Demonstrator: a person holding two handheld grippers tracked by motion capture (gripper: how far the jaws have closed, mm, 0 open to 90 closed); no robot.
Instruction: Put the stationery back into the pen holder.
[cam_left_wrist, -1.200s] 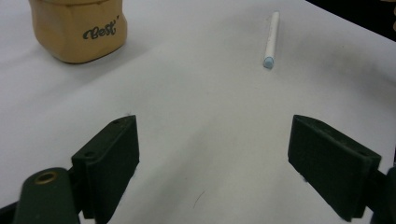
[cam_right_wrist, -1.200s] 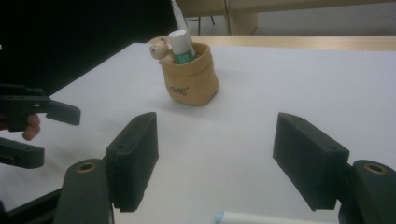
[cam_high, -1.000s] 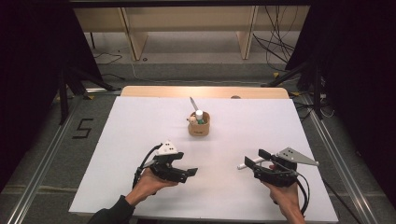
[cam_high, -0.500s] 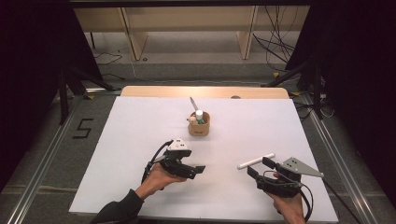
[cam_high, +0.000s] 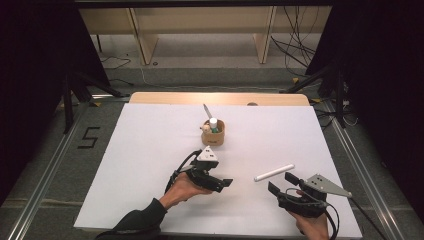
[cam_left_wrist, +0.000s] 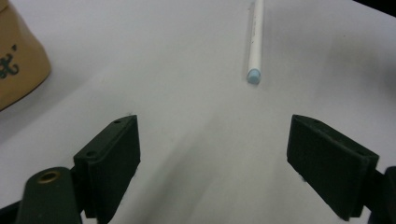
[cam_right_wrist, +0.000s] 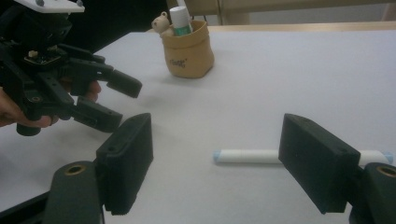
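Observation:
A white pen (cam_high: 274, 172) with pale blue ends lies flat on the white table (cam_high: 145, 145). My right gripper (cam_high: 280, 182) sits just short of it, near the front edge. Its jaws have just been opening and stand open, with nothing between them. From the right gripper view the pen (cam_right_wrist: 247, 156) lies a little beyond my right gripper (cam_right_wrist: 217, 135). My left gripper (cam_high: 224, 185) is open and empty, left of the pen and pointing toward it. The left gripper view has the pen (cam_left_wrist: 256, 42) ahead of my left gripper (cam_left_wrist: 215, 140).
A tan fabric pouch (cam_high: 213, 136) stands mid-table behind the left gripper, holding a small teddy bear (cam_right_wrist: 161, 23), a glue stick (cam_right_wrist: 180, 16) and a pen. A wooden strip (cam_high: 220, 98) edges the table's far side. Cables trail at the back right.
The right gripper has let the white pen go onto the table and drawn back toward the front edge. The left gripper has moved right, toward the pen.

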